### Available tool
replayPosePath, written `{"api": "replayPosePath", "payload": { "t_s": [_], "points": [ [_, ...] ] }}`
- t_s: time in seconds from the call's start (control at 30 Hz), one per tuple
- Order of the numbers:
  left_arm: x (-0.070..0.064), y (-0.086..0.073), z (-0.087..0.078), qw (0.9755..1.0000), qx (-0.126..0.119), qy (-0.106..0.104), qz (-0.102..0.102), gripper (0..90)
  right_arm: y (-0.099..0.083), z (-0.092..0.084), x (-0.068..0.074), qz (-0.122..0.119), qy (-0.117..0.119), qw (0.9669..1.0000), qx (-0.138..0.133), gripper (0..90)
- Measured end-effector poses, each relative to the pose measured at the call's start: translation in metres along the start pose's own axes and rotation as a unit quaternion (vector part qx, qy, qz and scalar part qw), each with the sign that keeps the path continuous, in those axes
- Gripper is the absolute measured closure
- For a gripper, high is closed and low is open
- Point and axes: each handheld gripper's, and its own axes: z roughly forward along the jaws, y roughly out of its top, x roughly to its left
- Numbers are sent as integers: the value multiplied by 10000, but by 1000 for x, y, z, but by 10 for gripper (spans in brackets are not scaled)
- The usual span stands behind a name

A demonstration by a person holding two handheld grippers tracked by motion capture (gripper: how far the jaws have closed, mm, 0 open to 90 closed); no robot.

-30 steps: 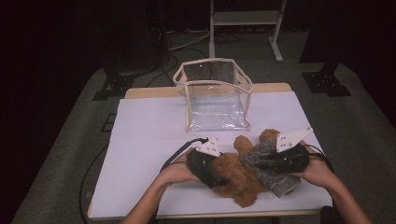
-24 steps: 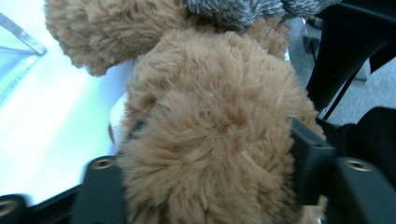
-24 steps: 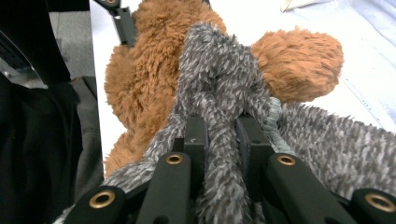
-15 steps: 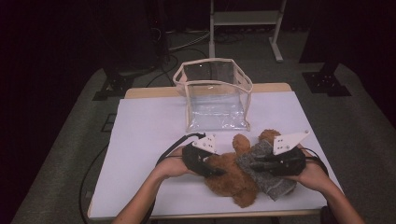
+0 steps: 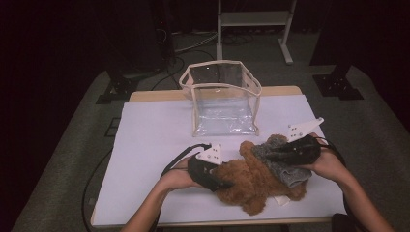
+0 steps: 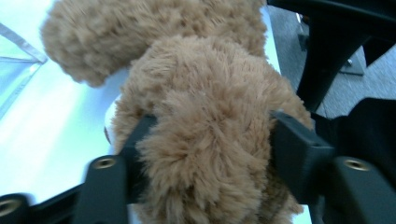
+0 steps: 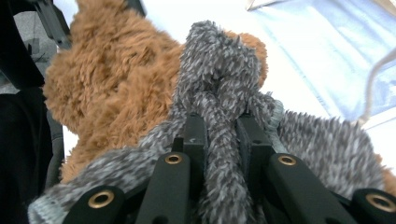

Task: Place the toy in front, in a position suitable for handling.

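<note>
A brown plush teddy bear (image 5: 251, 186) lies at the table's near edge, partly wrapped in a grey fuzzy knitted garment (image 5: 283, 169). My left gripper (image 5: 226, 184) comes in from the left. Its jaws have just been opening, but the pads still press on a furry limb of the bear (image 6: 201, 140) that bulges between them. My right gripper (image 5: 270, 155) reaches in from the right and is shut on a bunched fold of the grey garment (image 7: 219, 79), with the bear (image 7: 107, 93) lying behind the fold.
A clear plastic bag with cream trim (image 5: 222, 96) stands open-topped just beyond the bear, at the back middle of the white table cover (image 5: 154, 140). Black cables trail from both grippers. Dark stands and a metal frame stand on the floor behind.
The right gripper has shifted slightly to the right with the grey fabric in it. The left hand has stayed at the bear's left side.
</note>
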Motion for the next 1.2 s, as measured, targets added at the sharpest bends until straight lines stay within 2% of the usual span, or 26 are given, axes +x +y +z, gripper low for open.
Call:
{"api": "replayPosePath", "payload": {
  "t_s": [0.1,0.17,0.27,0.33,0.47,0.5,0.57,0.63,0.7,0.73,0.77,0.83,0.87,0.9,1.03,1.13,1.17,1.2],
  "points": [
    [-1,-3,1,9999,-94,48,-43,259,-4,2,5,16,-3,10000,-48,759],
    [-5,-8,7,9996,-215,172,-68,191,-7,1,8,16,8,10000,-89,760],
    [-8,-12,9,9989,-385,257,-99,168,-13,-1,12,40,18,9998,-172,760],
    [-8,-15,12,9982,-481,262,-223,149,-15,-1,13,49,22,9998,-217,760],
    [-8,-23,16,9952,-807,307,-457,139,-20,-1,15,77,26,9995,-295,761],
    [-9,-24,17,9948,-850,335,-454,138,-20,-1,15,91,36,9995,-313,761],
    [-13,-24,19,9941,-856,447,-493,122,-22,-1,15,102,52,9994,-335,761],
    [-15,-22,23,9945,-775,500,-497,40,-22,-1,16,110,70,9993,-337,761],
    [-20,-18,30,9950,-620,668,-412,8,-22,-2,17,95,50,9994,-325,761],
    [-20,-17,30,9952,-582,689,-378,7,-22,-2,18,87,45,9994,-325,761],
    [-20,-16,30,9953,-546,696,-387,12,-22,-2,18,86,41,9994,-325,761],
    [-20,-16,28,9958,-484,693,-345,135,-22,-2,19,82,36,9994,-335,761],
    [-21,-15,26,9963,-391,701,-302,135,-23,-2,19,95,43,9994,-336,761],
    [-21,-13,22,9963,-316,776,-173,297,-23,-3,20,115,78,9993,-334,761],
    [-16,-11,19,9970,-232,733,-11,401,-23,-4,23,113,58,9994,-323,761],
    [-10,-9,15,9971,-192,730,102,457,-23,-4,25,113,54,9991,-413,762],
    [0,-5,10,9969,-105,768,145,469,-22,-3,26,118,58,9990,-438,762],
    [3,-4,8,9968,-47,774,197,472,-20,-2,26,118,64,9989,-449,762]
  ]
}}
